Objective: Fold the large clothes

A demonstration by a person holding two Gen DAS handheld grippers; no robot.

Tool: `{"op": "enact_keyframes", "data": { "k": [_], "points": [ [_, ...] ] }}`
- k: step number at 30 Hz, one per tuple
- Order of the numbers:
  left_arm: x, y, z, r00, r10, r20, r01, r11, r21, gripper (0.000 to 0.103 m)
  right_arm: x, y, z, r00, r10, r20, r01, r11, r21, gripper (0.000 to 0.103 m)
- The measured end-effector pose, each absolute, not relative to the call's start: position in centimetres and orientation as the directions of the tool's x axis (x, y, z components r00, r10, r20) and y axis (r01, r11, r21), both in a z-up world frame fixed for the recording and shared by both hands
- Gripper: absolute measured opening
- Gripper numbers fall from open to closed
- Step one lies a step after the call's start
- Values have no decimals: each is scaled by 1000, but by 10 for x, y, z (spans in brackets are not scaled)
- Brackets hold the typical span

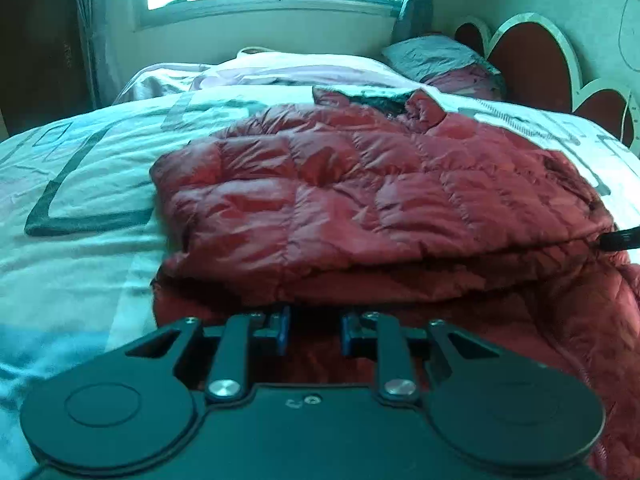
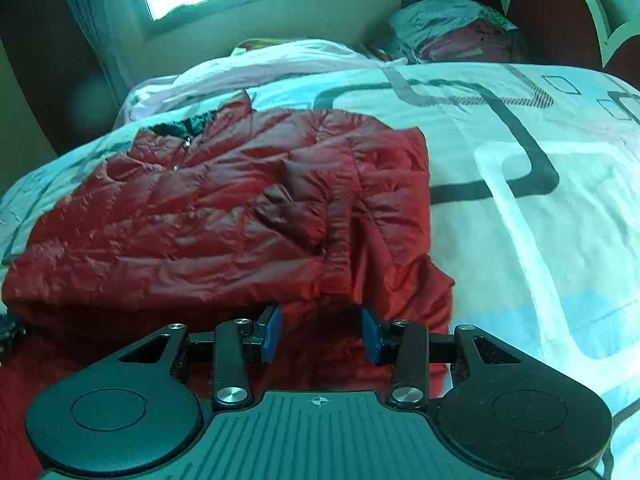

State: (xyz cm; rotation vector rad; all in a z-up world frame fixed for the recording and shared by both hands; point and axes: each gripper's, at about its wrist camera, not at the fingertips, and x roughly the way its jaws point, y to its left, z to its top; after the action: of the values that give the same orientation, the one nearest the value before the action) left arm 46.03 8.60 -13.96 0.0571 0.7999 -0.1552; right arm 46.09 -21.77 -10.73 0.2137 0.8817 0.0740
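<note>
On the bed (image 1: 80,152), both grippers' jaws straddle the red puffer jacket's (image 1: 360,192) near hem unclamped; next, pinch and fold it away.

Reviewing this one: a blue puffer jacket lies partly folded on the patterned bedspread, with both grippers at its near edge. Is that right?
Not quite: the puffer jacket is red, not blue, as both wrist views show. The rest holds: it lies partly folded on the patterned bedspread, left gripper and right gripper at its near edge.

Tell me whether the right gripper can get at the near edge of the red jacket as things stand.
Probably yes. The right gripper sits right at the red jacket, jaws apart around its near folded edge, with nothing else between them; whether the pads press yet is unclear.
</note>
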Motion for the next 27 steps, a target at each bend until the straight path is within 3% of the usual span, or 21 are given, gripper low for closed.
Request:
{"op": "enact_keyframes", "data": {
  "k": [3, 4, 6, 9, 11, 13, 14, 15, 23, 27],
  "points": [
    [440, 87, -131, 679, -129, -723, 186, 982, -1, 24, 434, -227, -88, 690, 131, -712, 28, 978, 207, 45],
    [431, 87, -127, 685, -129, -717, 190, 982, 5, 24, 429, -231, -84, 708, 128, -695, 37, 975, 217, 64],
    [421, 89, -120, 704, -142, -696, 188, 982, -10, 24, 427, -239, -79, 739, 126, -662, 45, 971, 235, 84],
    [428, 84, -123, 704, -154, -693, 200, 980, -15, 24, 447, -242, -85, 727, 165, -666, 35, 961, 276, 84],
    [440, 81, -132, 695, -148, -704, 200, 980, -8, 24, 464, -240, -96, 708, 199, -678, 26, 952, 306, 73],
    [450, 83, -137, 697, -154, -701, 186, 982, -31, 25, 475, -239, -106, 680, 240, -693, 23, 938, 347, 35],
    [454, 83, -137, 700, -145, -699, 183, 983, -21, 26, 477, -238, -109, 671, 249, -698, 20, 935, 353, 25],
    [456, 83, -139, 703, -132, -699, 181, 984, -4, 26, 476, -238, -110, 671, 240, -702, 21, 940, 341, 22],
    [433, 93, -129, 688, -136, -712, 205, 979, 11, 23, 450, -236, -102, 674, 203, -710, 8, 959, 282, 20],
    [418, 89, -120, 706, -169, -687, 240, 971, 7, 24, 442, -235, -91, 696, 196, -691, 14, 958, 285, 24]
  ]
}}
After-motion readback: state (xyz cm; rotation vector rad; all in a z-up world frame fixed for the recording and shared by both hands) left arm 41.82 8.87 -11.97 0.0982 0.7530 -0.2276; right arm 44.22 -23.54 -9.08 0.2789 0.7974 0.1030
